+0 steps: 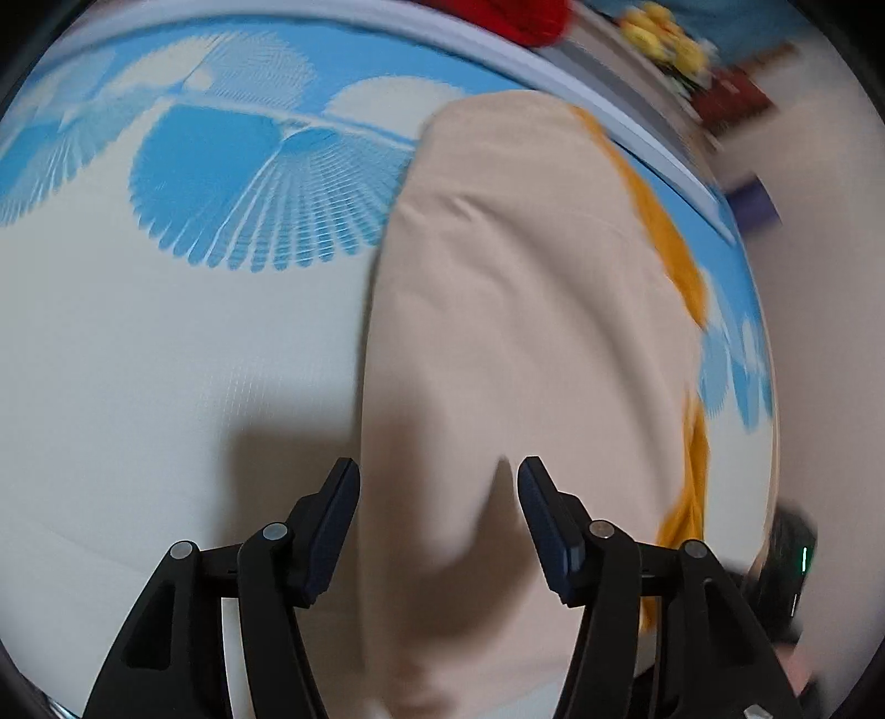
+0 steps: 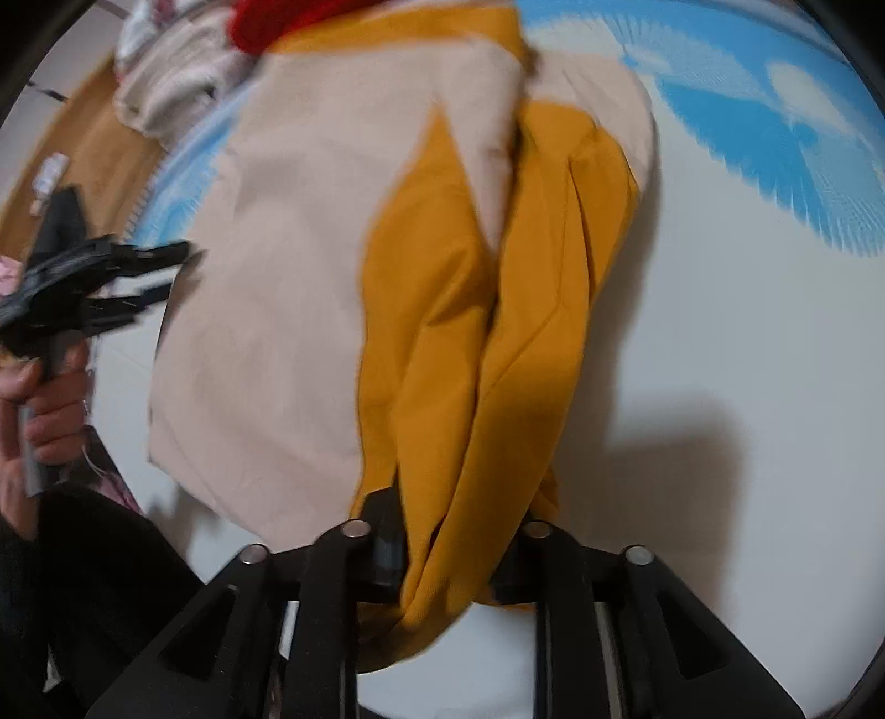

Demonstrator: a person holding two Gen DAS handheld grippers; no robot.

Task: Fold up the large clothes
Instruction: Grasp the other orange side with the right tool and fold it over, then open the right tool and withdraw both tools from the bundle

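The beige-and-mustard garment [image 2: 310, 287] lies partly folded lengthwise on the blue-patterned bed sheet [image 1: 166, 332], its mustard near edge clenched in the right gripper [image 2: 448, 558], while the left gripper [image 1: 437, 514] hovers spread, so cross-folds likely remain.

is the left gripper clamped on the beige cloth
No, the left gripper is open, its fingers spread apart over the beige cloth.

Colours and patterns of garment, bedding and tools.
Garment [image 2: 287, 265]: pale beige with mustard-yellow panels. Bed sheet [image 1: 166, 343]: white, printed with sky-blue fan shapes. Left gripper [image 1: 437, 520] and right gripper [image 2: 451, 545]: black. Far cloth [image 1: 525, 19]: red.
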